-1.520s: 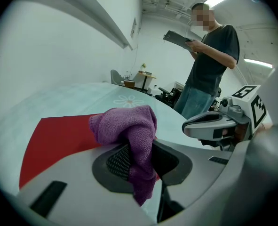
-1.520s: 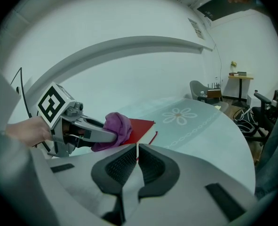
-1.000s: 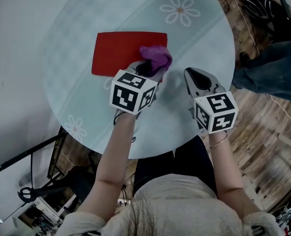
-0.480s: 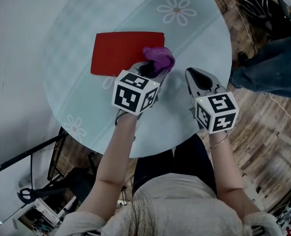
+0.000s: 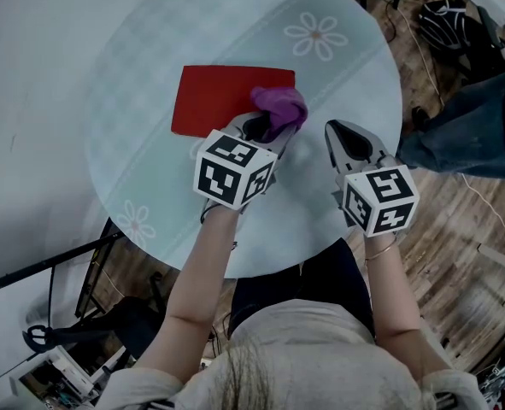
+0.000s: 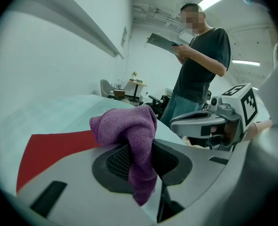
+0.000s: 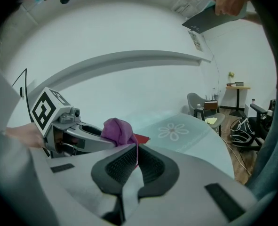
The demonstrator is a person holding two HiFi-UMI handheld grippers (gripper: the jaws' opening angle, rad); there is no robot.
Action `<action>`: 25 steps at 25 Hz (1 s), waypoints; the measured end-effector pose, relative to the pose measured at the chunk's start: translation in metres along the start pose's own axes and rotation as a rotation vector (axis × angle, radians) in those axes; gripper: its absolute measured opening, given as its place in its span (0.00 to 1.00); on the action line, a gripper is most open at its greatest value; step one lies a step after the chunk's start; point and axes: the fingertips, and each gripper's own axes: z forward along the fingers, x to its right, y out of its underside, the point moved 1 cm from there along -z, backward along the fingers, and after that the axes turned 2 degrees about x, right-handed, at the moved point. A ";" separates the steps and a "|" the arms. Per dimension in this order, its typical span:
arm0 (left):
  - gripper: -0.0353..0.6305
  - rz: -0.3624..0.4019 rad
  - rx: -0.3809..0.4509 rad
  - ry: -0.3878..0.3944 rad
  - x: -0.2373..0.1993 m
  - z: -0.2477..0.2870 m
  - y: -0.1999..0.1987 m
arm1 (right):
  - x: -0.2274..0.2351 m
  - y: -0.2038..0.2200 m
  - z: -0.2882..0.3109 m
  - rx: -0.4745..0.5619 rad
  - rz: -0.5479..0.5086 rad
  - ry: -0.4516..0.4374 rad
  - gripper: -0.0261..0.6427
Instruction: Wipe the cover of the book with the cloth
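Purple terry cloth [image 5: 279,109], soft and nubby, sits bunched into a loose knot over the near right corner of a thin red book [image 5: 222,101] whose flat, matte cover lies on a round table [image 5: 149,49] of pale frosted glass printed with white daisy shapes [image 5: 316,34]. The left gripper [image 5: 256,131], a smooth grey plastic shell with black ribbed pads, has its jaws pinched on the cloth. Seen in the left gripper view, a fold of the fabric hangs down between the two pads while the rest balloons out past the tips and rests against the red cover. The right gripper [image 5: 337,133] hovers over bare glass just to the right of the cloth, apart from it. In its own view its black textured pads are pressed together with nothing between them. Each tool carries a white cube with black square markers at the wrist end. A person in a dark T-shirt [image 6: 200,60] stands beyond the table with a flat clipboard-like sheet in hand. Wooden plank flooring [image 5: 457,220] shows past the table's right edge.
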 end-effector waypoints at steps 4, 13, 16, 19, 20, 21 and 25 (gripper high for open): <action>0.22 0.005 0.050 -0.002 -0.003 -0.016 -0.016 | -0.010 -0.018 0.002 0.016 -0.033 -0.029 0.07; 0.22 0.019 0.141 -0.024 -0.008 -0.053 -0.044 | -0.031 -0.064 -0.001 0.093 -0.113 -0.058 0.07; 0.22 0.024 0.190 -0.036 -0.010 -0.066 -0.055 | -0.038 -0.077 -0.004 0.119 -0.135 -0.072 0.07; 0.22 0.026 0.246 -0.044 -0.010 -0.081 -0.065 | -0.047 -0.085 -0.005 0.127 -0.156 -0.097 0.07; 0.22 0.026 0.264 -0.045 -0.010 -0.086 -0.069 | -0.051 -0.087 -0.005 0.127 -0.164 -0.106 0.07; 0.22 0.025 0.282 -0.045 -0.011 -0.091 -0.072 | -0.055 -0.089 -0.005 0.126 -0.173 -0.114 0.07; 0.22 0.006 0.374 -0.041 -0.013 -0.113 -0.083 | -0.070 -0.097 -0.006 0.128 -0.205 -0.140 0.07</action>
